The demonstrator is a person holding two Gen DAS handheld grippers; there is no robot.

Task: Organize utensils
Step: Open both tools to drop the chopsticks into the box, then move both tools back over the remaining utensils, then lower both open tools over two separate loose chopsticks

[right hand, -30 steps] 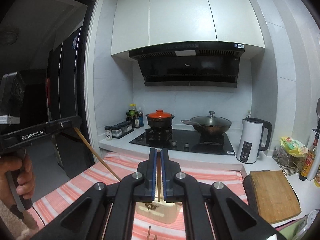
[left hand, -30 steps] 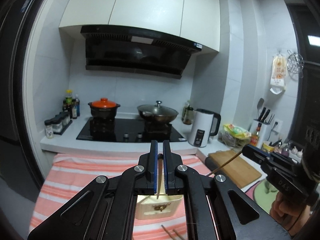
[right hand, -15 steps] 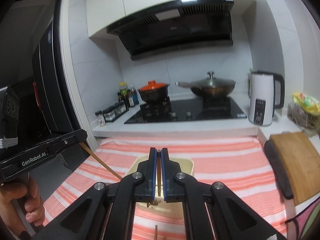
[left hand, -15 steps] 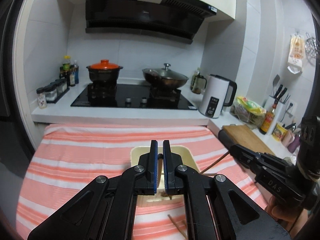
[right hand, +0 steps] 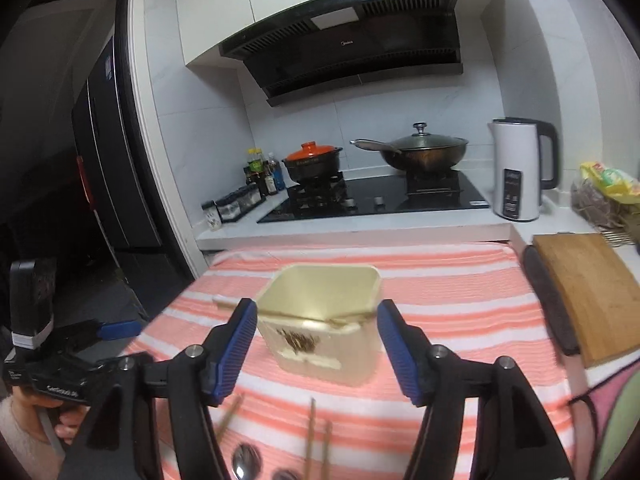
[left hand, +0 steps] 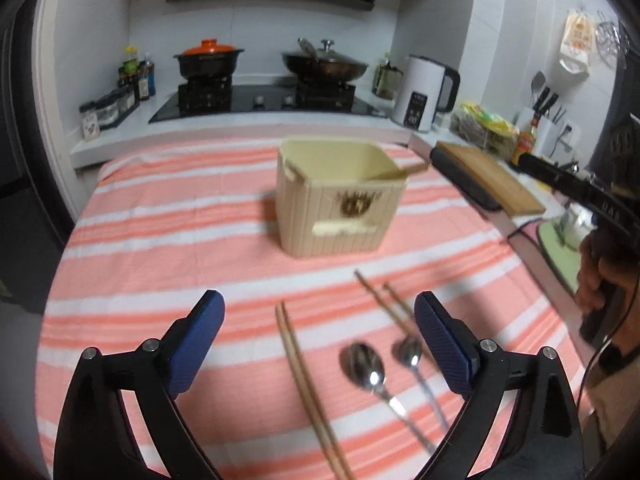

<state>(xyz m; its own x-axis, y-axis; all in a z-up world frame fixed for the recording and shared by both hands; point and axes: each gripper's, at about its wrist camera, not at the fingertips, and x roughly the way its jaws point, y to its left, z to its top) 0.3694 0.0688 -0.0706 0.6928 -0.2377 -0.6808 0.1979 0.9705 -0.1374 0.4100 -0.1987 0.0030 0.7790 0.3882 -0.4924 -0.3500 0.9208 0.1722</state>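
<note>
Opening wide, both the left gripper (left hand: 319, 334) and right gripper (right hand: 317, 342) empty-fingered (chopsticks (left hand: 404, 171) leaning inside the beige holder (left hand: 340, 196)) above the striped table (left hand: 160, 240).

Background, far counter, l. to r.: spice jars (left hand: 105, 109); black pot w/ orange lid (left hand: 209, 58) and lidded wok (left hand: 325, 65) on black hob (left hand: 264, 100); white kettle (left hand: 423, 94). Wooden chopping board (left hand: 490, 176) at right. Range hood (right hand: 348, 40) above.
</note>
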